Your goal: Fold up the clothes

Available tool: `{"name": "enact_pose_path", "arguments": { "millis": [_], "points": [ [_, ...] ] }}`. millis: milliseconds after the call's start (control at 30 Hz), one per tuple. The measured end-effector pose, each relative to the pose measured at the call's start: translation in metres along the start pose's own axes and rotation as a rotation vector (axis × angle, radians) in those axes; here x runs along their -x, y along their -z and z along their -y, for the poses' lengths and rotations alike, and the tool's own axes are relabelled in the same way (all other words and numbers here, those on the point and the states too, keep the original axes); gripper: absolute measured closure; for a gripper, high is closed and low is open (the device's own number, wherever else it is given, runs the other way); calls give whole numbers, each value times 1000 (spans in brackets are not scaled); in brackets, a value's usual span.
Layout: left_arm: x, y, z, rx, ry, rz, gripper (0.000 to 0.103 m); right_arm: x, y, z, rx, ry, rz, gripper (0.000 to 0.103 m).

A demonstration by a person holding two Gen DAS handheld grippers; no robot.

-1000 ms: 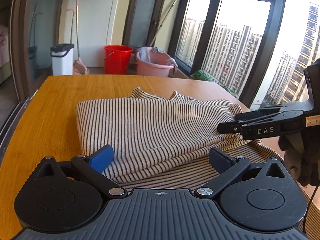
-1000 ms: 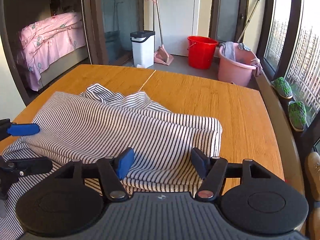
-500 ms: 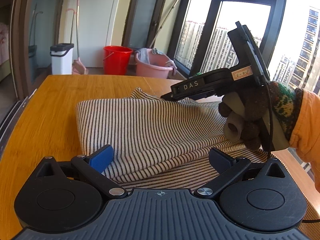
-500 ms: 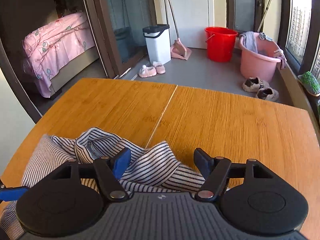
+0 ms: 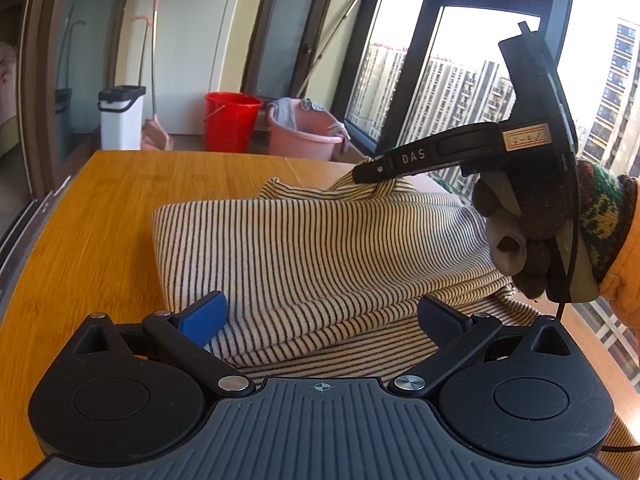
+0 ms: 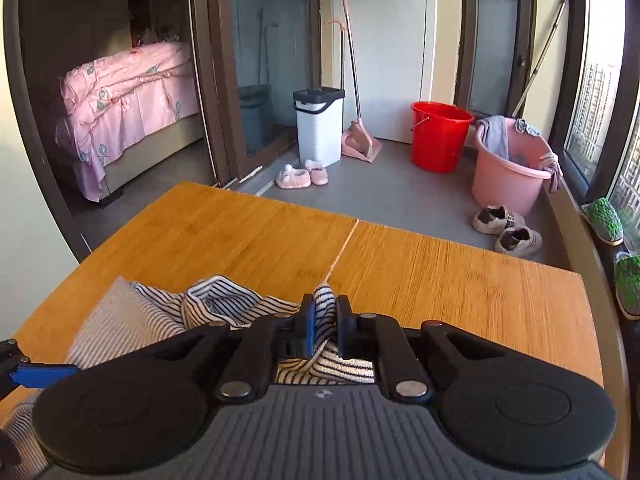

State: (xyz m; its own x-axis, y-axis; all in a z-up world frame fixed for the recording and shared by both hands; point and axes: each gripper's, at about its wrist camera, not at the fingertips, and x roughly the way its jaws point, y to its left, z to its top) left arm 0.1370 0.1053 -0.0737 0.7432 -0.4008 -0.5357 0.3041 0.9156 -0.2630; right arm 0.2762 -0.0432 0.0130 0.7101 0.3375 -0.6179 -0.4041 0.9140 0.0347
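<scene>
A striped garment (image 5: 320, 248), folded in layers, lies on the wooden table (image 5: 120, 208). My left gripper (image 5: 320, 312) stands open low over its near edge, with cloth between the spread fingers but not pinched. My right gripper (image 6: 323, 316) is at the garment's far edge; its jaws are closing, and the pads pinch a raised fold of striped cloth (image 6: 324, 300). In the left wrist view the right gripper (image 5: 368, 174) reaches in from the right, held by a gloved hand (image 5: 532, 240), and lifts that fold slightly.
Bare table (image 6: 440, 272) stretches beyond the garment to its far edge. On the floor behind stand a white bin (image 6: 320, 124), a red bucket (image 6: 438, 136), a pink basin (image 6: 512, 172) and slippers (image 6: 300, 176). Windows (image 5: 460, 80) run along the right.
My right gripper travelled from the garment's near right side to its far edge and closed on a fold of cloth. The left gripper stayed where it was, open.
</scene>
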Motion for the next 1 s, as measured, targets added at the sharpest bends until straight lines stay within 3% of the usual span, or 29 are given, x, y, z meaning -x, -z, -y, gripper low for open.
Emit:
{"name": "enact_pose_path", "arguments": {
  "millis": [133, 200, 300, 467, 733, 767, 833, 900, 1000],
  "points": [
    [51, -15, -15, 44, 19, 113, 0, 74, -2, -9, -31, -100, 117, 94],
    [76, -26, -20, 57, -17, 172, 0, 114, 13, -16, -54, -157, 156, 94],
    [103, -38, -23, 126, 0, 219, 0, 161, 47, -22, -84, -207, 185, 94],
    [119, -36, -17, 148, 41, 150, 0, 205, 126, -40, -117, -259, 121, 95],
    [132, 2, -1, 98, 55, -11, 0, 235, 204, -64, -32, -260, -51, 94],
    [132, 8, 0, 93, 53, -35, 0, 244, 206, -59, -52, -259, -29, 93],
    [129, 19, 1, 88, 53, -86, 0, 263, 204, -44, -102, -211, 46, 76],
    [120, 27, 0, 96, 46, -124, 0, 277, 200, -23, -169, -137, 123, 65],
    [103, 40, -9, 155, 34, -172, 0, 269, 199, 11, -311, -75, 141, 59]
  ]
}}
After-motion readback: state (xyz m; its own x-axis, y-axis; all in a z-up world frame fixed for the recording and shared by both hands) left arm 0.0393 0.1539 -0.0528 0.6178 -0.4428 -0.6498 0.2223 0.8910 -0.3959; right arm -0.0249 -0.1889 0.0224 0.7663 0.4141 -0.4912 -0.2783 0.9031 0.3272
